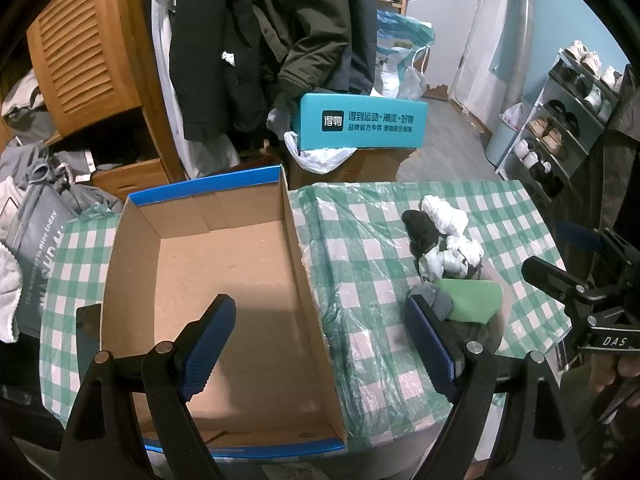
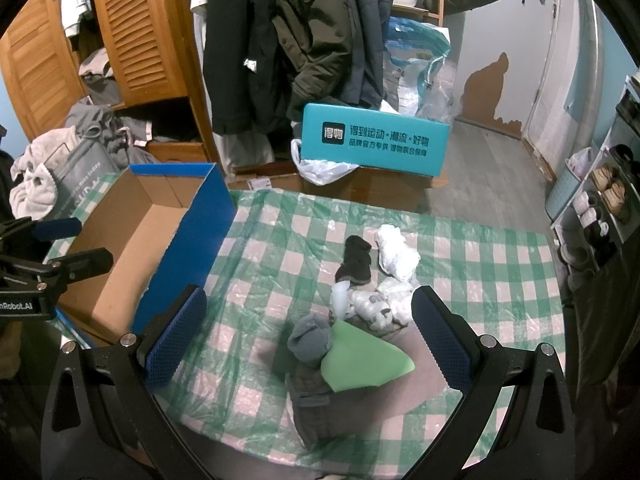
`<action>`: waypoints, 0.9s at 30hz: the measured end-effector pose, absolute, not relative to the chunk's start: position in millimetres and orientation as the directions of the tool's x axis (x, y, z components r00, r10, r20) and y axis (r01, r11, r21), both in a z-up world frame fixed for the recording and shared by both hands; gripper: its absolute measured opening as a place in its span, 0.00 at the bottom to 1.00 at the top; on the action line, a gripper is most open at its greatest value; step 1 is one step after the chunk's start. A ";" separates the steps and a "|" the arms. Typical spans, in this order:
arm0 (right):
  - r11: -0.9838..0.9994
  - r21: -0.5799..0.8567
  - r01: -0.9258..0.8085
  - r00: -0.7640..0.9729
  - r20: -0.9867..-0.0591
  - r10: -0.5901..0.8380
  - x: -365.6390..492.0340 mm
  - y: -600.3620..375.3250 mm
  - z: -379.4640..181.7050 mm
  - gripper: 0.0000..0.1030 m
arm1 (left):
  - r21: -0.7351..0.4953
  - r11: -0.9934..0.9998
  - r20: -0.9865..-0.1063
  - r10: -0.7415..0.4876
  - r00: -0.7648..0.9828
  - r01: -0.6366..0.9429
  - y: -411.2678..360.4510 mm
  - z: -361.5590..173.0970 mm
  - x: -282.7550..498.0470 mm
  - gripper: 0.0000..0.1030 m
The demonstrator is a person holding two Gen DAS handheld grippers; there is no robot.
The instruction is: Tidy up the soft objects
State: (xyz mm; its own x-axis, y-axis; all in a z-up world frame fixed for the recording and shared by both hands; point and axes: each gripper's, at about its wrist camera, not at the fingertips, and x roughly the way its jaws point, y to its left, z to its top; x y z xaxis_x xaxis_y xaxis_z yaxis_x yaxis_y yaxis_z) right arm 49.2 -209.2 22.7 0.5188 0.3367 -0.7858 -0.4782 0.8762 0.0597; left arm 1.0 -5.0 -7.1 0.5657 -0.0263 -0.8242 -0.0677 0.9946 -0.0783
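An open cardboard box [image 1: 224, 264] with blue outer walls sits on the left of the checked table; it also shows in the right wrist view [image 2: 132, 240] and is empty inside. A pile of rolled socks lies to its right: black sock [image 2: 356, 260], white socks [image 2: 396, 256], patterned white sock [image 2: 372, 304], grey sock [image 2: 310, 338], a green cloth [image 2: 364, 360] and a dark folded piece [image 2: 312, 408]. The same pile shows in the left wrist view [image 1: 448, 248]. My left gripper [image 1: 320, 344] is open over the box's near right wall. My right gripper [image 2: 308, 336] is open just above the grey sock and green cloth.
A green-checked plastic cloth [image 2: 480, 264] covers the table. A teal box [image 2: 372, 140] stands on cartons behind it. Coats [image 2: 304, 40] hang at the back, a wooden wardrobe [image 2: 132, 32] stands left, a shoe rack [image 1: 560, 128] right.
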 end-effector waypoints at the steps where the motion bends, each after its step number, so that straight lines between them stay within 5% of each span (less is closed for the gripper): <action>1: 0.876 0.060 -0.479 0.518 -0.786 0.337 49.0 -209.2 22.7 0.98 | -0.078 0.995 -0.824 -0.027 0.565 -0.068 -4.9 -7.0 1.1 0.85; 27: 0.876 0.061 -0.478 0.517 -0.787 0.336 48.5 -209.8 23.6 0.98 | -0.079 0.995 -0.827 -0.027 0.561 -0.069 -6.0 -8.1 1.3 0.85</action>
